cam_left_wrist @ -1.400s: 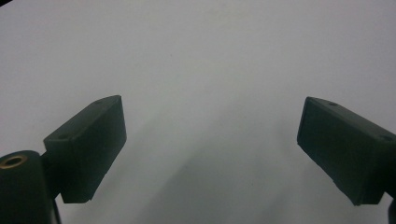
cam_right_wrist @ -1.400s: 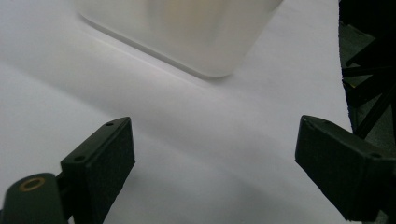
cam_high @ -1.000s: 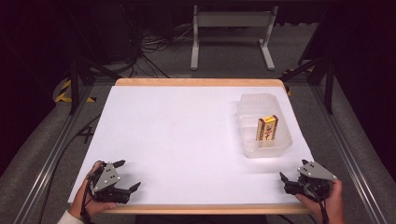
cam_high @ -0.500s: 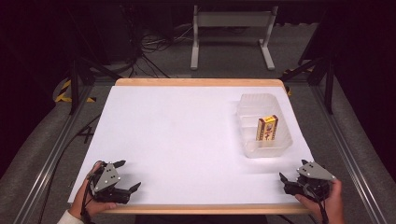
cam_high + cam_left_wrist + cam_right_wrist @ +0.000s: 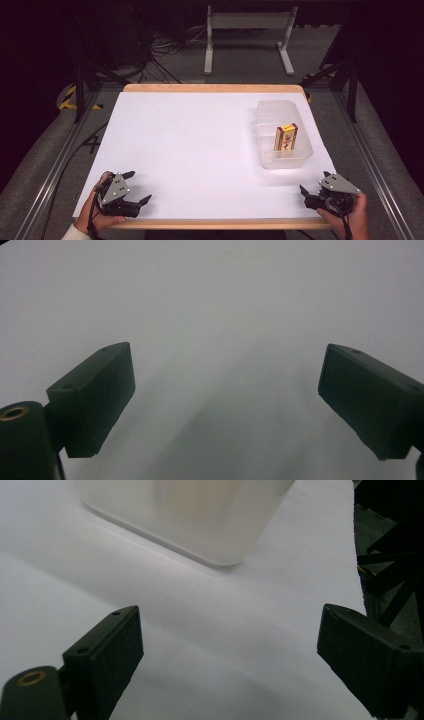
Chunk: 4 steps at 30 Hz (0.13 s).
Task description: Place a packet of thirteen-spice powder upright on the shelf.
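A white table (image 5: pixel 200 145) with a wooden edge is seen from above, and a clear plastic tub (image 5: pixel 264 117) is set on its right side, toward the far half. A small yellow box (image 5: pixel 286 138) is stood upright inside the tub, leaning slightly, in the near part of it.

The left gripper (image 5: pixel 136 187) is held at the near left corner of the table, gripped by the person's left hand (image 5: pixel 95 212). Its jaws are spread wide apart and nothing is held between them. In the left gripper view, the left gripper (image 5: pixel 227 400) is pointed at bare white tabletop, with the two black jaws standing well apart at either side.

The right gripper (image 5: pixel 314 182) is held at the near right corner, gripped by the person's right hand (image 5: pixel 352 220), and is well apart from the left one. Its jaws are likewise released and wide, with nothing caught between them. In the right gripper view, the right gripper (image 5: pixel 230 652) is aimed toward the tub (image 5: pixel 190 515), which is seen blurred just beyond the jaws at the top; the tub is near but is not touched. The right edge of the table and dark floor are seen at the right of that view.

Beyond the far edge of the table, a grey metal stand (image 5: pixel 247 30) and loose cables (image 5: pixel 170 50) are seen on the floor.
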{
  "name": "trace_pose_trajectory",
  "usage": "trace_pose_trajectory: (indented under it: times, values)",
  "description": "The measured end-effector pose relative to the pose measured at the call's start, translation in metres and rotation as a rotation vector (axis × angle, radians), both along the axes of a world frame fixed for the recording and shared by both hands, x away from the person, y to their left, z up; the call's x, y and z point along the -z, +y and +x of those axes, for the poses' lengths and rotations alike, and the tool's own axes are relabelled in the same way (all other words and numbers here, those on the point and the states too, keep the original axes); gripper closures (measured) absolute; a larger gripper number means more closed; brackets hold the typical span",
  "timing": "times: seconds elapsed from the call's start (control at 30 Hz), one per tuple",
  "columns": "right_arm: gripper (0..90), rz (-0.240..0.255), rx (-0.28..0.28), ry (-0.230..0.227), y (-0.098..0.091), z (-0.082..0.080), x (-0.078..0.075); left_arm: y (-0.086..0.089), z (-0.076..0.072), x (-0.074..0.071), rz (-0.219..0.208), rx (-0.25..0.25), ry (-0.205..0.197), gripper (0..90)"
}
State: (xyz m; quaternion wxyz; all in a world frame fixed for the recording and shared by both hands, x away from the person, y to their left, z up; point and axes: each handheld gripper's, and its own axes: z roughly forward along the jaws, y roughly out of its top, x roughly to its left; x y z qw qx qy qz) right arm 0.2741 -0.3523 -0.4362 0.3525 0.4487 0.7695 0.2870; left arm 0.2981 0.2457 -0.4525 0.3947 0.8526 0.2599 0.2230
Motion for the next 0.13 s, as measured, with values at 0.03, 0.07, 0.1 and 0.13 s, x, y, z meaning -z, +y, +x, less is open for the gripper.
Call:
trace_pose_trajectory:
  times: [0.03, 0.07, 0.1, 0.13]
  values:
    - [11.4, 0.001, 0.001, -0.001, 0.0, -0.0001, 0.0, -0.0002, 0.0002, 0.0001, 0.0, 0.0, 0.001, 8.9]
    - [11.4, 0.002, 0.001, 0.0, 0.0, -0.0002, -0.0001, -0.0003, 0.0004, 0.0002, -0.001, 0.0, 0.001, 8.9]
    - [11.4, 0.002, 0.001, -0.001, 0.0001, -0.0003, -0.0001, -0.0004, 0.0007, 0.0001, -0.001, 0.0, 0.001, 8.9]
    - [11.4, 0.002, 0.0, -0.001, 0.0002, -0.0004, 0.0, -0.0008, 0.001, 0.0001, -0.001, -0.001, 0.003, 8.9]
